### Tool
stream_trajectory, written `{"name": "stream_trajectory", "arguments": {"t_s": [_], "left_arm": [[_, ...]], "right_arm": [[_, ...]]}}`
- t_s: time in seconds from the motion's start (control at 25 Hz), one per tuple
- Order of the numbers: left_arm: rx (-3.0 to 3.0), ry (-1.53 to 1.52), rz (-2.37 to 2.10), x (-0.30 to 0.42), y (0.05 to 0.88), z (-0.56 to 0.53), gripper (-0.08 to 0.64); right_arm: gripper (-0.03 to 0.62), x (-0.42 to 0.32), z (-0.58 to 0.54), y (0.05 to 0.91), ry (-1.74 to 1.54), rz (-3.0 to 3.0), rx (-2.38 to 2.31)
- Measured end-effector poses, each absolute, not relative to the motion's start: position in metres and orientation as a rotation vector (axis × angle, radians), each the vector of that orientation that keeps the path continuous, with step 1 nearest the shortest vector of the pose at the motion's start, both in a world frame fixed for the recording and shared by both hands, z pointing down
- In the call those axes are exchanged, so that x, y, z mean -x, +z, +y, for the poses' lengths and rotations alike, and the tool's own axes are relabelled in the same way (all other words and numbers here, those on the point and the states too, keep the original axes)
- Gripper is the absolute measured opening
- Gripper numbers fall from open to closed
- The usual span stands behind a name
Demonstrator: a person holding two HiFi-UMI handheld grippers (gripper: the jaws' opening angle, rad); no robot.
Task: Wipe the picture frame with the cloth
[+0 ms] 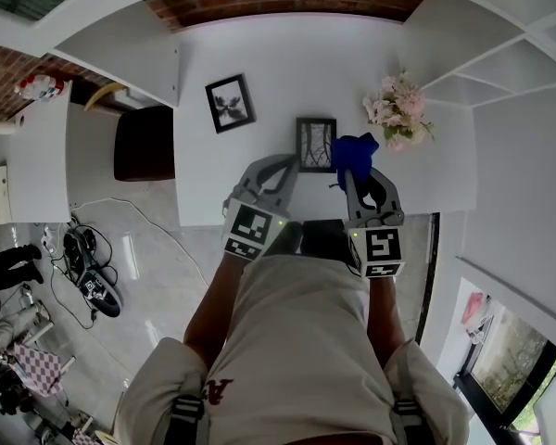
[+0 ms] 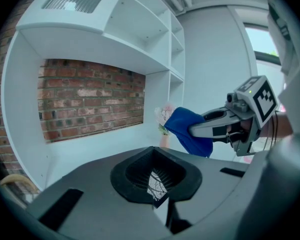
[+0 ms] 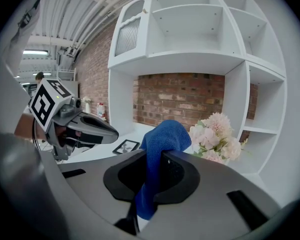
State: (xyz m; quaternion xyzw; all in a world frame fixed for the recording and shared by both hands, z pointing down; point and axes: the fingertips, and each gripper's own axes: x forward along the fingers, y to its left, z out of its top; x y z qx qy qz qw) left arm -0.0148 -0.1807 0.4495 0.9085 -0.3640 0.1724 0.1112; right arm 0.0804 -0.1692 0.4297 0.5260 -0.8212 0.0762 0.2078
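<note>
A small black picture frame [image 1: 315, 144] with a tree print stands over the white desk [image 1: 259, 63]. My left gripper [image 1: 290, 166] is shut on its lower left edge; in the left gripper view the frame [image 2: 155, 183] shows pinched between the jaws. To the frame's right, my right gripper [image 1: 348, 174] is shut on a blue cloth [image 1: 354, 152]. The cloth bunches above the jaws and hangs down between them [image 3: 157, 154]. Cloth and frame sit side by side; I cannot tell whether they touch.
A second black picture frame [image 1: 230, 102] lies on the desk at the back left. A pink flower bunch [image 1: 398, 109] stands at the right. White shelves [image 3: 200, 29] and a brick wall [image 3: 180, 99] rise behind the desk. A dark stool [image 1: 145, 143] is left of the desk.
</note>
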Motion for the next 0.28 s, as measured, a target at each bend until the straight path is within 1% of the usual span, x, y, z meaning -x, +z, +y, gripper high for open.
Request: {"name": "stream_trajectory", "arguments": {"t_s": [0.28], "left_arm": [[-2.677,0.509,-1.063,0.0132,0.4482,-0.1819,0.000]], "right_arm": [[0.028,-0.0816,-0.1707,0.4288,0.208,-2.282,-1.465]]}}
